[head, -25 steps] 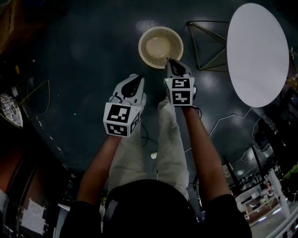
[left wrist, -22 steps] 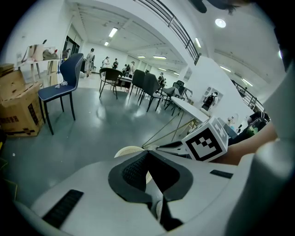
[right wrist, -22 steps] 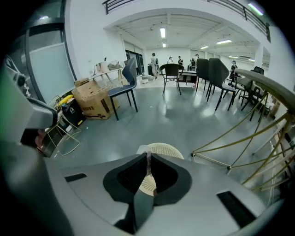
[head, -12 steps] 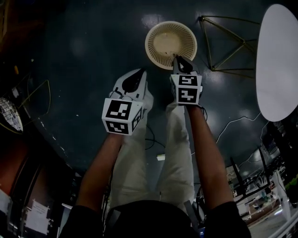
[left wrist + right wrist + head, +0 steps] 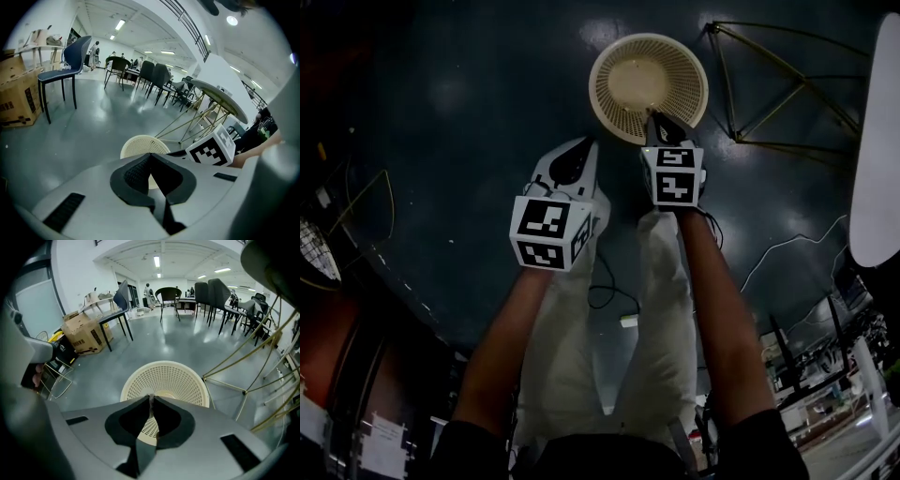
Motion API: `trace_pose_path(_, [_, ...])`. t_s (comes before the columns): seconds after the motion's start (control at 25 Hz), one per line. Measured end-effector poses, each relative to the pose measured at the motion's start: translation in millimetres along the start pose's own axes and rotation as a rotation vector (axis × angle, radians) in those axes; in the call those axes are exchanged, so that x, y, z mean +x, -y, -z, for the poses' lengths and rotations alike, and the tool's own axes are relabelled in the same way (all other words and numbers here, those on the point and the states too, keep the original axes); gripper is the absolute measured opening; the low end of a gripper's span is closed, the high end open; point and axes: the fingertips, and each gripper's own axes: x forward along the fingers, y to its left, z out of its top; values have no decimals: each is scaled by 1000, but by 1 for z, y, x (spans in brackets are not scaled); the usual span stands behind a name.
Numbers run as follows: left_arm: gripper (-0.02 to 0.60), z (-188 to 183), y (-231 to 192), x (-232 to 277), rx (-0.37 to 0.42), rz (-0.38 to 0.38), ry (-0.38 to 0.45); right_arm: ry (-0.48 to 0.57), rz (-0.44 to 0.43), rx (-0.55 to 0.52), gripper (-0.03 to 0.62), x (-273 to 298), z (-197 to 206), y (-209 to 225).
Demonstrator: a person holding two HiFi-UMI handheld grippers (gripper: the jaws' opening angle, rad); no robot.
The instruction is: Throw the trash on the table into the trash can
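Observation:
A cream perforated trash basket (image 5: 649,86) stands on the dark floor; it also shows in the two gripper views (image 5: 164,378) (image 5: 136,145). My right gripper (image 5: 659,120) hangs over the basket's near rim and points steeply down. Its jaws (image 5: 151,399) are closed on a thin pale sliver that looks like a scrap of trash; I cannot tell what it is. My left gripper (image 5: 572,161) is beside it, left of the basket and over bare floor. The left gripper (image 5: 150,157) has its tips together with nothing between them.
A white oval table (image 5: 877,159) on gold wire legs (image 5: 769,84) stands right of the basket. Cables (image 5: 600,291) lie on the floor by the person's pale trouser legs (image 5: 666,309). Chairs (image 5: 63,61) and cardboard boxes (image 5: 84,336) stand farther off.
Both grippers have sunk toward the basket, which now looks larger and nearer. The table has slid toward the right edge of the head view. Neither gripper's jaws have changed.

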Motion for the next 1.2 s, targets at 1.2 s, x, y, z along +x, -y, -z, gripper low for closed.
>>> trace_pose_path(1.2, [14,-12,-22,35,-64,-11,-9,-29,3,11,112,26,-5,13])
